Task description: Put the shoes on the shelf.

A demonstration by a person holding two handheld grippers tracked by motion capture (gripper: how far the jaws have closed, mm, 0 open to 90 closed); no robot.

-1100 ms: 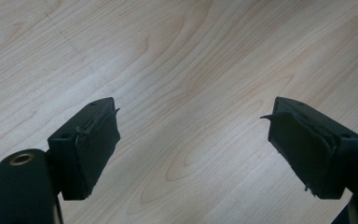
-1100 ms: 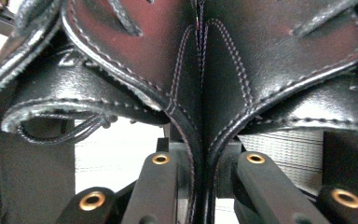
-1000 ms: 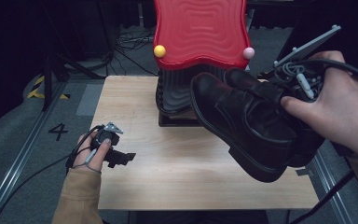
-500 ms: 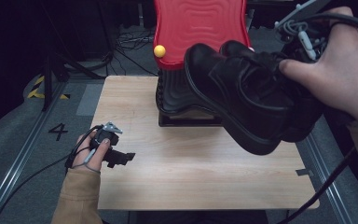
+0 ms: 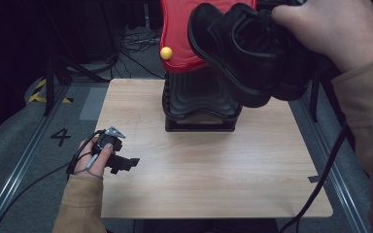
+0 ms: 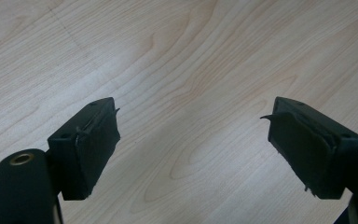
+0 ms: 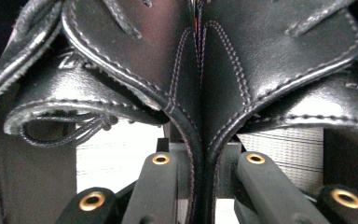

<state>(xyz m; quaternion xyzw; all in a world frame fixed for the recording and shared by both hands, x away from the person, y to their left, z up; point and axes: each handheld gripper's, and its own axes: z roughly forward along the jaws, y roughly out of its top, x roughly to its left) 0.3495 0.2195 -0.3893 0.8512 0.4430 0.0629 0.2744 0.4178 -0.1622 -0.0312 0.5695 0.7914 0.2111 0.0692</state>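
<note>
A: Where are the shoes (image 5: 243,53)?
B: Hanging above the rack (image 5: 199,104), the right gripper (image 7: 200,154) pinching both inner collars together; the left gripper (image 6: 191,144) is resting spread.
A: Handling?
B: Probably heavy, with flexible leather; a collar grip suits.

Light wooden rectangular desk (image 5: 252,170) on grey carpeted floor (image 5: 19,145). Metal floor rails (image 5: 14,182) along both sides. White number four (image 5: 60,137) and yellow-black hazard tape (image 5: 41,92) at left. Tangled black cables (image 5: 136,41) behind, in darkness.
</note>
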